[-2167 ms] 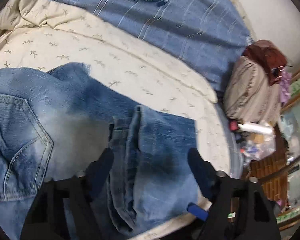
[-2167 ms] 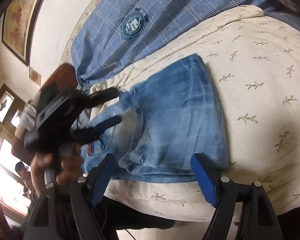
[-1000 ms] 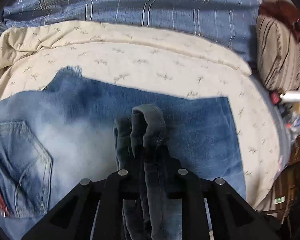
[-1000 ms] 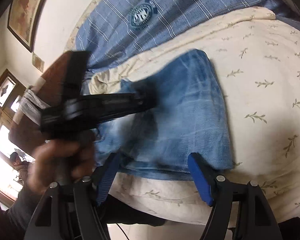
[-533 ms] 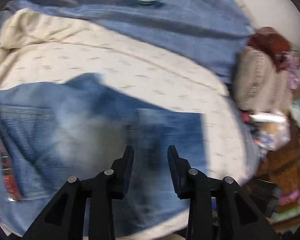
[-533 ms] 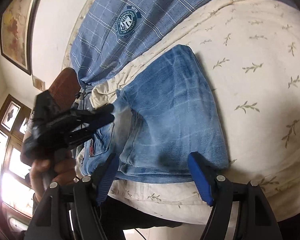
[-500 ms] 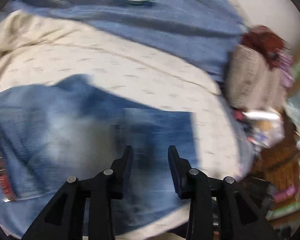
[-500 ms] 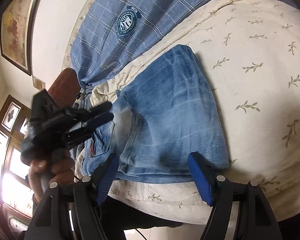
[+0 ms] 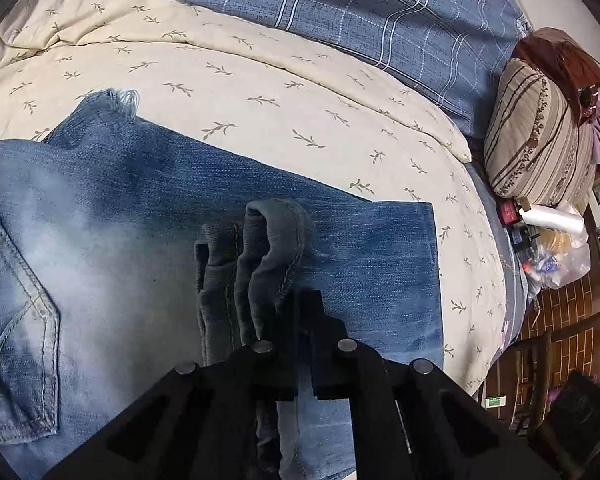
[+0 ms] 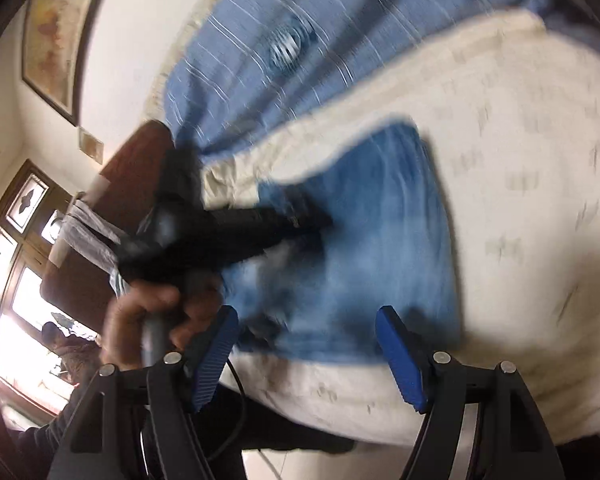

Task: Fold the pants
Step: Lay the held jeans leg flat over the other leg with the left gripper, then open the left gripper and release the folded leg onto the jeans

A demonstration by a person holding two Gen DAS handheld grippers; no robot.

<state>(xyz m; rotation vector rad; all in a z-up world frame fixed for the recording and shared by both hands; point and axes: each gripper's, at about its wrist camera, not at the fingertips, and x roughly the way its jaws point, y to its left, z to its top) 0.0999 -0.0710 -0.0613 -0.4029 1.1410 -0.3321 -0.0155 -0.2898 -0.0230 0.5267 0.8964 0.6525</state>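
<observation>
Blue jeans (image 9: 100, 216) lie folded on a cream quilt (image 9: 228, 80), back pocket at the left. My left gripper (image 9: 296, 308) is shut on a bunched fold of the jeans' denim (image 9: 268, 248) and holds it raised over the flat leg. In the blurred right wrist view the jeans (image 10: 380, 220) lie ahead. My right gripper (image 10: 306, 344) is open and empty at the jeans' near edge. The left gripper (image 10: 308, 220) shows there from the side, pinching denim.
A blue plaid blanket (image 9: 360, 8) covers the far side of the bed. A striped pillow (image 9: 540, 136), a white bottle (image 9: 552, 218) and a plastic bag sit at the right, past the bed's edge. A framed picture (image 10: 56, 36) hangs on the wall.
My left gripper has closed on the bunched denim fold again after standing partly open half a second ago. The right gripper has shifted, blurring its view, and stays open.
</observation>
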